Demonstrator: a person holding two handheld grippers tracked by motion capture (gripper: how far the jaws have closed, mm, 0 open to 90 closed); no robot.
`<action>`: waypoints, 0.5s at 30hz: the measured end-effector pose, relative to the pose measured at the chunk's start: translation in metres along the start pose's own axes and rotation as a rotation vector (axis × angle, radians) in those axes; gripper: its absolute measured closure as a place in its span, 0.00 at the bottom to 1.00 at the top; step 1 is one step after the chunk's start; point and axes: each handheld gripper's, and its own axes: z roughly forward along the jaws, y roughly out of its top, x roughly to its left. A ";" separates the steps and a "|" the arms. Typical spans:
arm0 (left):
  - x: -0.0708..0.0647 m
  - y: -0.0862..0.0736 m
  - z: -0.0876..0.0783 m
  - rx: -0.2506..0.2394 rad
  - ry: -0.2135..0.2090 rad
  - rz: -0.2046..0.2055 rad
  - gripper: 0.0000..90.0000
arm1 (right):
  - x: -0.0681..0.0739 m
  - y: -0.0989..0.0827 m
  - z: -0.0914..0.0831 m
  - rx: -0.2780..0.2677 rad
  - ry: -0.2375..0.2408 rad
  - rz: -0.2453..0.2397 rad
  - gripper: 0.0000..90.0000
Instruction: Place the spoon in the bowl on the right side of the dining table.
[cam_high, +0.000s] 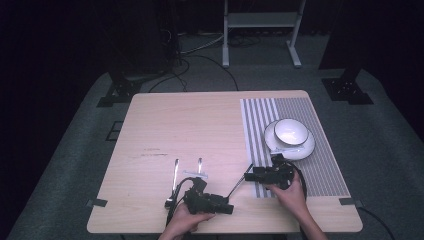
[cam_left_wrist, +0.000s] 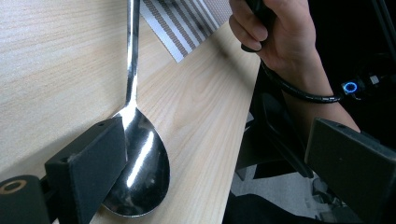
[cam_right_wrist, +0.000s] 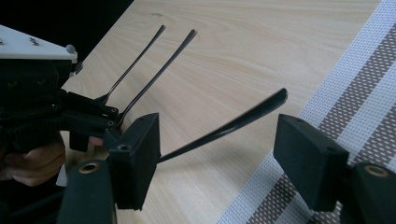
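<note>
While the spoon is lying flat on the table near its front edge, both grippers are gaping wide and empty; thin, stiff, slippery steel is probably best pinched across the handle.

I see a pale wood table, a grey-and-white striped placemat, a white bowl, and a shiny silver spoon.

Spoon flat on counter, bowl touching one of the wide-apart fingers; striped mat corner beyond.
</note>
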 end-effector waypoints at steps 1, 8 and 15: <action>0.000 0.000 0.000 0.000 0.000 0.000 0.04 | 0.000 0.001 0.001 0.002 -0.002 -0.001 0.36; 0.000 0.000 0.000 0.000 -0.002 -0.002 0.05 | -0.003 0.003 0.005 -0.004 0.010 0.023 0.50; 0.000 0.000 0.000 0.000 0.000 -0.002 0.05 | -0.005 0.005 0.007 -0.003 0.005 0.040 0.60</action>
